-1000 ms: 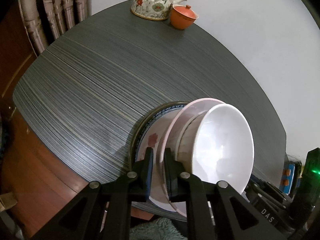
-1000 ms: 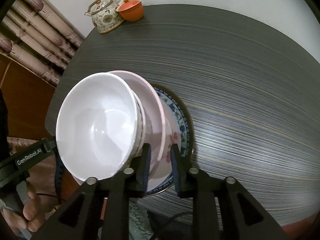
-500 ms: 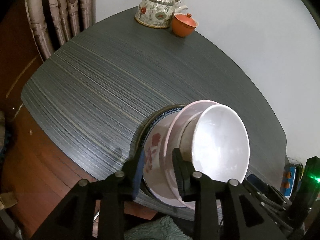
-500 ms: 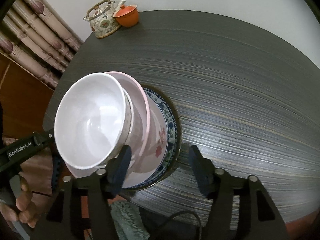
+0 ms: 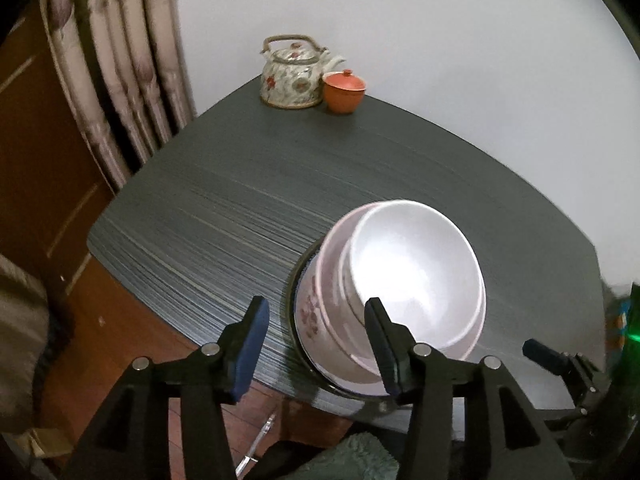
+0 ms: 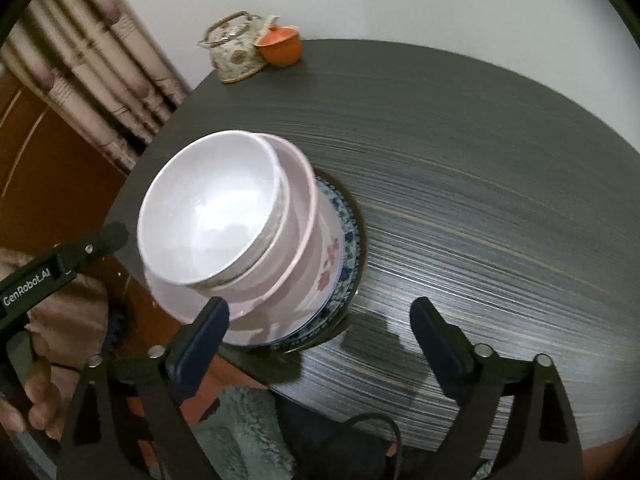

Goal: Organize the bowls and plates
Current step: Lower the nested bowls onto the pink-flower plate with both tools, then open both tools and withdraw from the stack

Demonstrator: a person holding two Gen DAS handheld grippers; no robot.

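A stack of dishes stands near the front edge of the dark table (image 5: 240,200). A white bowl (image 5: 416,272) (image 6: 212,208) sits on top, in a pink bowl (image 5: 330,252) (image 6: 298,248), over a flowered plate (image 5: 310,316) (image 6: 330,268) and a blue-rimmed plate (image 6: 353,232). My left gripper (image 5: 318,336) hangs just off the stack's left rim, its jaws opening and its pads clear of the rim. On the stack's right side, my right gripper (image 6: 320,334) is opening wide. The plates' edge shows between its fingers, untouched.
A flowered teapot (image 5: 294,74) (image 6: 236,50) and an orange lidded cup (image 5: 344,90) (image 6: 282,46) stand at the table's far edge by the wall. A curtain (image 5: 120,80) hangs at the left. A green fuzzy mat (image 6: 240,432) lies below the table's front edge.
Both grippers were shut on the rims of the stacked plates. Both have let go, spread their jaws and drawn back and up from the stack, which stays on the table.
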